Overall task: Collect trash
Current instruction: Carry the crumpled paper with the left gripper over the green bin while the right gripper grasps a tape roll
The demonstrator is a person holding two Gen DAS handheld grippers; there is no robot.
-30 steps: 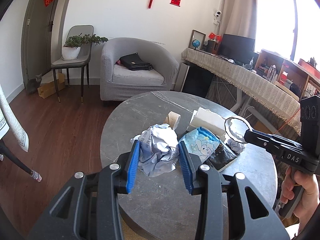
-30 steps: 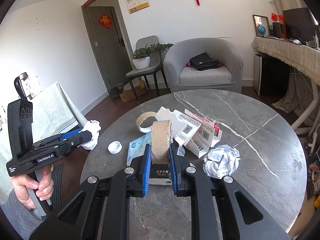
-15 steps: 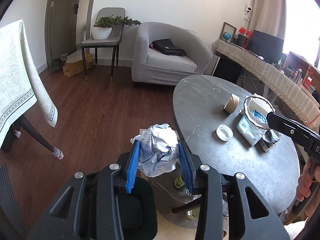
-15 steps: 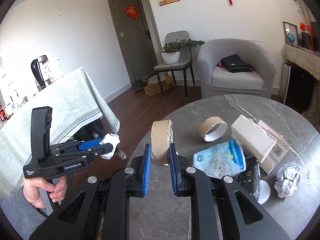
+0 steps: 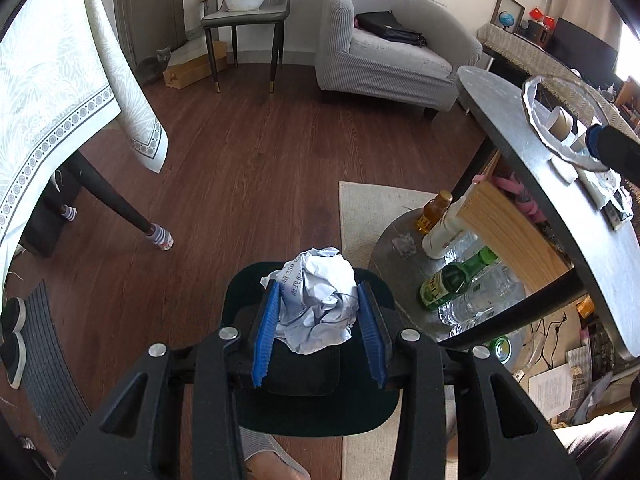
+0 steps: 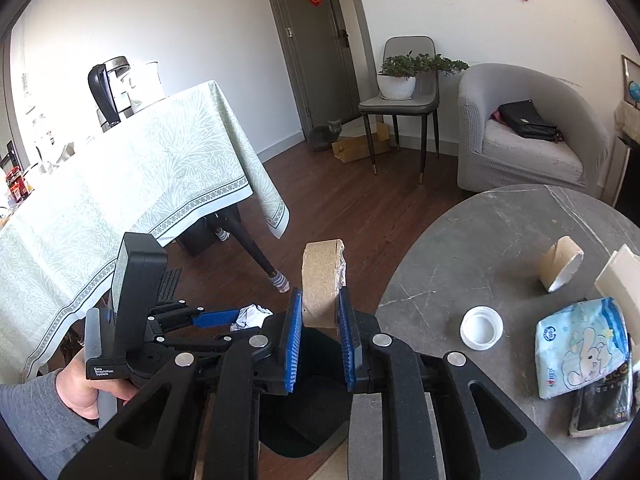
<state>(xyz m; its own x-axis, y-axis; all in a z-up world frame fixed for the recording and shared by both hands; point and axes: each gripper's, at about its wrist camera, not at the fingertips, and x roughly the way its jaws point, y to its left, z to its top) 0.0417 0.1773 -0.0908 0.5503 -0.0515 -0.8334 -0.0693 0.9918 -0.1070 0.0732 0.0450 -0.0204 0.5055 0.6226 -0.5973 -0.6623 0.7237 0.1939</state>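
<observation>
Carrying two pieces of rubbish at once, the person has both grippers off the round table [image 6: 500, 240] and over the dark bin [image 5: 240, 296] on the floor beside its left edge. The left gripper [image 5: 319, 312] is clamped on a crumpled paper ball [image 5: 318, 300], which hangs directly above the bin's mouth; the right gripper [image 6: 319, 340] is clamped on a flattened cardboard roll [image 6: 320, 280] standing upright between its blue pads [image 6: 294, 340], with the bin partly hidden below. To do this step well, I would lower the paper until it sits inside the rim before parting the jaws, since a light ball can bounce off the edge, then bring the roll over the same opening and release it second, keeping the two tools from knocking together. A second earlier both grippers were above the tabletop among the litter, the paper held over the table's near edge and the roll over its middle; since then they have swung leftward and tipped down toward the floor, with neither grip changing. Left on the table near its right edge are another cardboard tube [image 6: 560, 264], a white cap [image 6: 481, 328] and a tissue packet [image 6: 580, 352].
</observation>
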